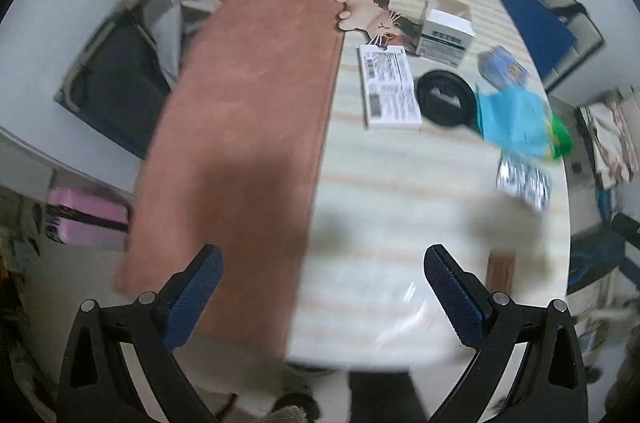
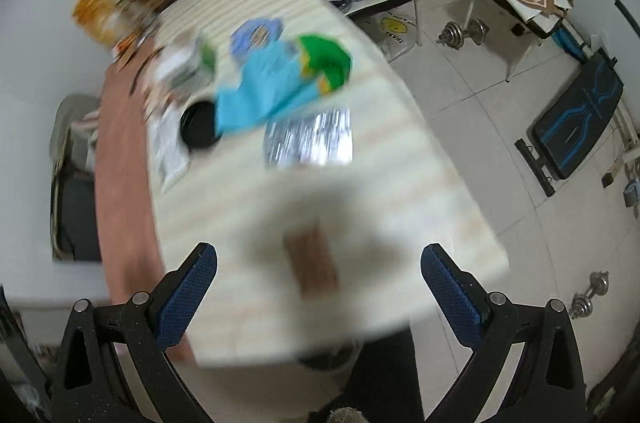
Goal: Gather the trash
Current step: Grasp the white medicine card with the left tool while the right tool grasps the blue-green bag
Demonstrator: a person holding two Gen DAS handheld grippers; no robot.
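Long bench (image 1: 400,191), pale striped cloth on the right part, reddish-brown runner (image 1: 248,111) along the left part. On the cloth, taking the black round lid (image 1: 444,97) as landmark: flat white printed box (image 1: 388,89) just left of it, almost touching; open white-and-green carton (image 1: 446,33) beyond it, with a cat-shaped mat (image 1: 372,9) farther left of that carton; blue-and-green wrapper (image 1: 516,119) at its right edge; crumpled blue printed packet (image 1: 502,65) beyond that wrapper; silver foil pack (image 1: 524,183) nearer, to the right. Bottles and boxes, blurred, at the far end. Small brown patch (image 2: 312,263) on the near end.
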